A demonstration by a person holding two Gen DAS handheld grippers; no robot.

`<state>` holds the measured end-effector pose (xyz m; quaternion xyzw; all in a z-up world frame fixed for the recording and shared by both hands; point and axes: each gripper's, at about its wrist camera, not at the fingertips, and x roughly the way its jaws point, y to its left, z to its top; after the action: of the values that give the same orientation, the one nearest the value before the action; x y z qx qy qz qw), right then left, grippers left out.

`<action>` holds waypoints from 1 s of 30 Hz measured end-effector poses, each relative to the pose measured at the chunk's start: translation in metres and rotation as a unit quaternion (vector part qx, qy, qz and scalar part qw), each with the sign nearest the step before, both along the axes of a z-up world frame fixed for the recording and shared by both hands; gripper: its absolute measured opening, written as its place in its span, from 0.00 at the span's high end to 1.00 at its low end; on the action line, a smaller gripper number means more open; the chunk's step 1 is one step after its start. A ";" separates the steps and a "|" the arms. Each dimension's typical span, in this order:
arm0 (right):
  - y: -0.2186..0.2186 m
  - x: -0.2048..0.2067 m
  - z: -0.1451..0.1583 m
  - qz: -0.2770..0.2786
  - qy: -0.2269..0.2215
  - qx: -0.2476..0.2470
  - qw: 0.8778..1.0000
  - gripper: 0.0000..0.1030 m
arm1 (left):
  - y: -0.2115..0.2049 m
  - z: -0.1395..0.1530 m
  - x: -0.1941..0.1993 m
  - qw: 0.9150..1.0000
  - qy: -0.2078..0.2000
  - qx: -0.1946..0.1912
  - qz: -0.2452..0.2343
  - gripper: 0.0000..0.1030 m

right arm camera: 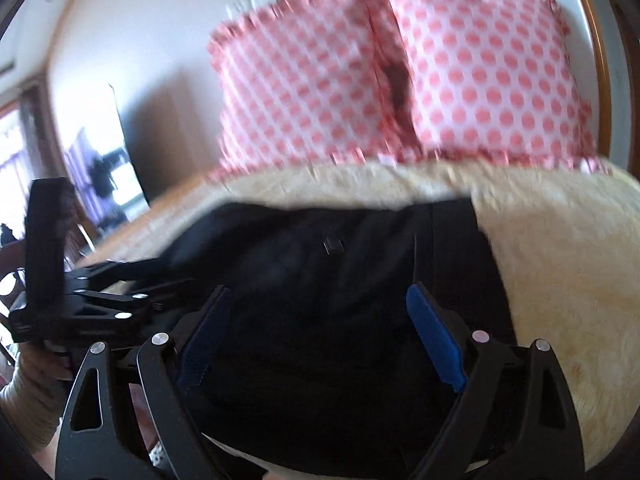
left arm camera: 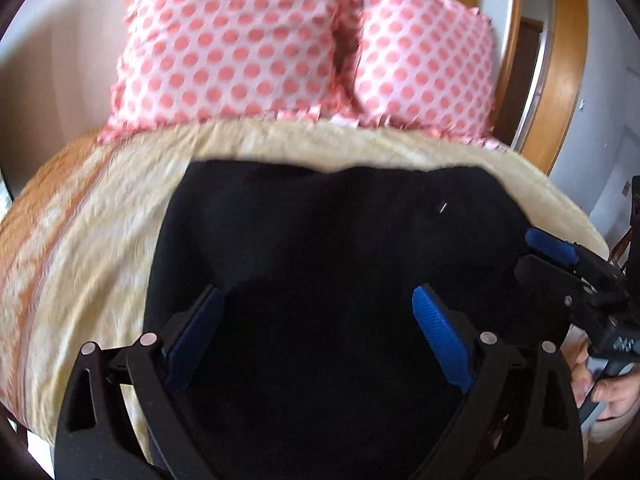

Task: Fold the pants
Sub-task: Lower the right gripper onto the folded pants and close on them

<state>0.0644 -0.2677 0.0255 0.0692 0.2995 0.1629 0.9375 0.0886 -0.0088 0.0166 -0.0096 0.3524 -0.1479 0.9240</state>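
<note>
The black pants point(left arm camera: 340, 232) lie as a broad, flat, dark bundle on the cream bed cover, their far edge towards the pillows. My left gripper point(left arm camera: 318, 296) hovers over their near part, open, and its blue pads hold nothing. My right gripper point(right arm camera: 318, 294) is over the same pants point(right arm camera: 340, 248) and also open, with only cloth below it. One blue finger point(left arm camera: 552, 246) of the right gripper shows at the pants' right edge in the left wrist view. The left gripper's black frame point(right arm camera: 100, 304) appears at the left of the right wrist view, with a hand on its handle.
Two pink polka-dot pillows point(left arm camera: 232, 44) point(right arm camera: 492, 76) stand against the wall behind the pants. The cream and orange bed cover point(left arm camera: 80, 248) spreads to both sides. A wooden door frame point(left arm camera: 568, 80) is at the right, a dark upright panel point(right arm camera: 120, 168) at the left.
</note>
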 end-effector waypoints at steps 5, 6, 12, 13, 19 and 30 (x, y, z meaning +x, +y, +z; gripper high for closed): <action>0.013 -0.015 -0.011 -0.003 0.015 -0.068 0.998 0.11 | -0.002 -0.009 -0.015 1.000 -0.013 0.018 -0.008 0.10; 0.015 -0.016 -0.010 0.002 0.020 -0.082 0.996 0.11 | -0.003 -0.010 -0.018 1.000 -0.017 0.019 -0.008 0.10; -0.038 0.002 0.036 -0.004 0.012 0.000 1.000 0.11 | 0.003 -0.009 -0.028 0.999 -0.035 0.018 -0.029 0.06; -0.049 0.014 0.041 -0.004 0.018 0.015 1.000 0.10 | 0.003 -0.009 -0.030 0.999 -0.037 0.015 -0.032 0.06; -0.088 0.096 0.015 -0.006 0.124 0.054 0.991 0.15 | 0.002 -0.009 -0.032 0.998 -0.042 0.011 -0.039 0.04; -0.082 0.122 -0.010 0.039 0.169 0.066 0.983 0.43 | 0.001 -0.010 -0.032 0.998 -0.044 0.008 -0.045 0.02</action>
<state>0.1861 -0.3500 0.0156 0.1462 0.4447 0.2048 0.8596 0.0571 -0.0083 0.0065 0.0200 0.3129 -0.1865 0.9311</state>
